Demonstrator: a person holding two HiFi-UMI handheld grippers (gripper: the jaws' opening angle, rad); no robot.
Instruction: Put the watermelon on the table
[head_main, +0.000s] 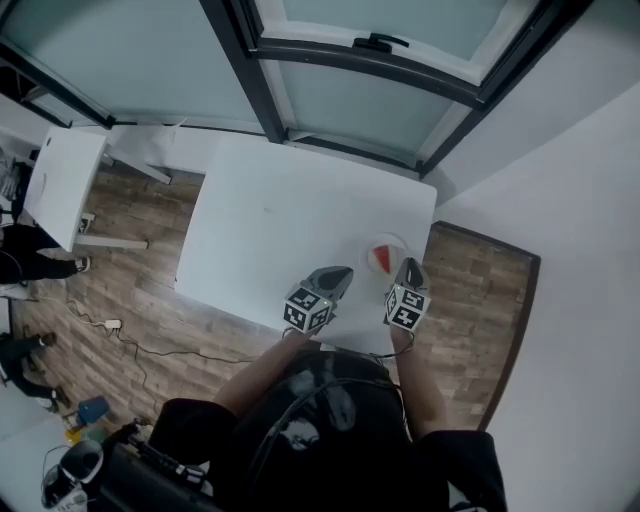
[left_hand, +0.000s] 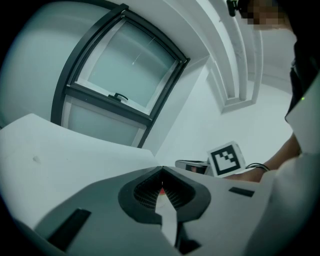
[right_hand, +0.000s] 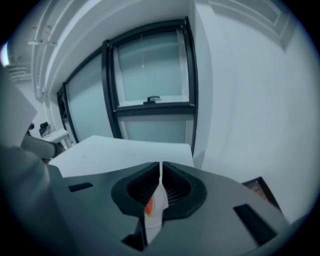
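1. Watermelon (head_main: 383, 259): red wedge on a small white plate (head_main: 392, 241). The plate sits on the counter (head_main: 270, 210), out toward the counter's 4 o'clock part in head view. It isn't on bare counter yet, so I judge the job undone.
2. R fingers (head_main: 411, 272): closed down to a hairline slit, nothing pinched that I can see. In the right gripper view a red-and-white sliver shows through the slit. I read that as melon + plate beyond, not a hold.
3. L fingers (head_main: 333, 281): tips together, empty. The left gripper view shows only a speck of red in the gap behind the tips.
4. Key relation: the slice lies between my two hands. From R fingers it's at approx 10 o'clock, just beside, w/ my tips by the plate's 3 o'clock rim. From L fingers it's at approx 2 o'clock and farther off. R is nearer, so R should prob take it.
5. Long axis: the wedge runs roughly 12-to-6 in head view. It's too small to tell which side the rind is on. I'd need to open R fingers and straddle it across, 9-to-3.
6. Drop spot: bare counter at 9–11 o'clock of the plate looks roomy. Risk: shoving the plate instead of gripping the slice.
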